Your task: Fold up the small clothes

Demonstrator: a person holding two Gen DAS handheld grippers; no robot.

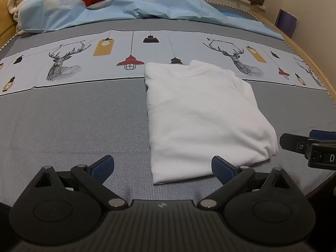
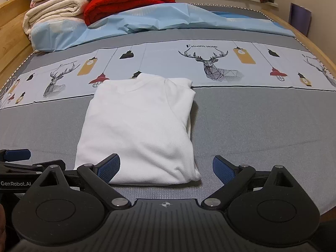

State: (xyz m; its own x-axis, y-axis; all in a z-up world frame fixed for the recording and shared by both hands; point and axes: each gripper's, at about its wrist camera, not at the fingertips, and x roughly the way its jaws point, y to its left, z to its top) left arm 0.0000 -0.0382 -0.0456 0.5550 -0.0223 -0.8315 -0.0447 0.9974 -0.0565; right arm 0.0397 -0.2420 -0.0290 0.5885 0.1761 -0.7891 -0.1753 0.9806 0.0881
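On the bed (image 1: 73,115), across the grey cover just below the printed deer band, the white shirt (image 1: 201,113) lies folded into a long rectangle, collar end away from the grippers and near hem close to both. The sides look already turned in, so the step in hand is probably the last fold, hem up to collar. To do it well, each gripper should take one near corner, pinching every layer, then lift and carry both forward evenly so the edges meet square. The left gripper (image 1: 162,169) is spread wide and empty, with the shirt's near left corner between its fingers. The right gripper (image 2: 167,169) is equally wide and empty, over the near right corner.
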